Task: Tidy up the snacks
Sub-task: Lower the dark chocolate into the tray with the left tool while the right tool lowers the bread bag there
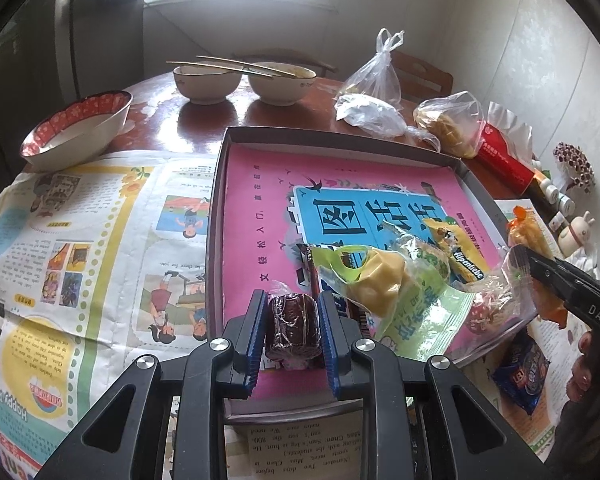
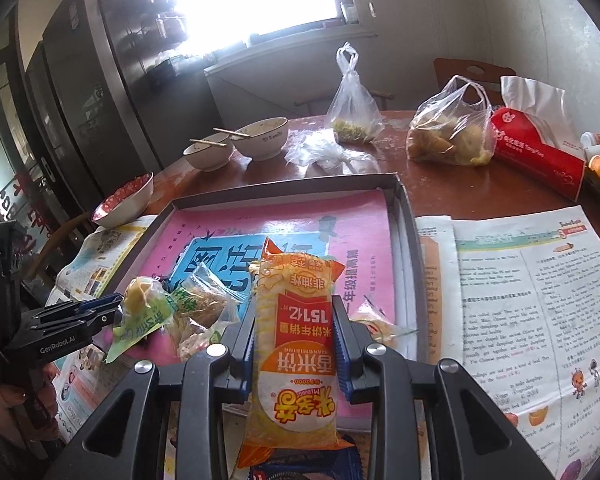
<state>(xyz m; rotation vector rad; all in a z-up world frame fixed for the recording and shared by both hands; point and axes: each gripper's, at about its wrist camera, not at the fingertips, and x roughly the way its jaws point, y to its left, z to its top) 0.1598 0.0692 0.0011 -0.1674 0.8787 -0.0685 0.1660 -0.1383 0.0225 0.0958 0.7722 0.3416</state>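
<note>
A: Newspaper [image 1: 100,240] covers your round wooden table; your left gripper [image 1: 293,320] clamps a dark wrapped snack [image 1: 293,322] over the tray [image 1: 340,132].

B: Your right gripper [image 2: 294,340] pinches the orange rice-cracker pack [image 2: 296,320] just above the tray's near edge. Loose packets [image 2: 172,308] crowd there; releasing carelessly could shove them out.

A home dining room: used bowls [image 1: 204,82] with chopsticks [image 1: 236,66] on a wooden table [image 1: 284,114], fridge [image 2: 100,92] nearby.
</note>
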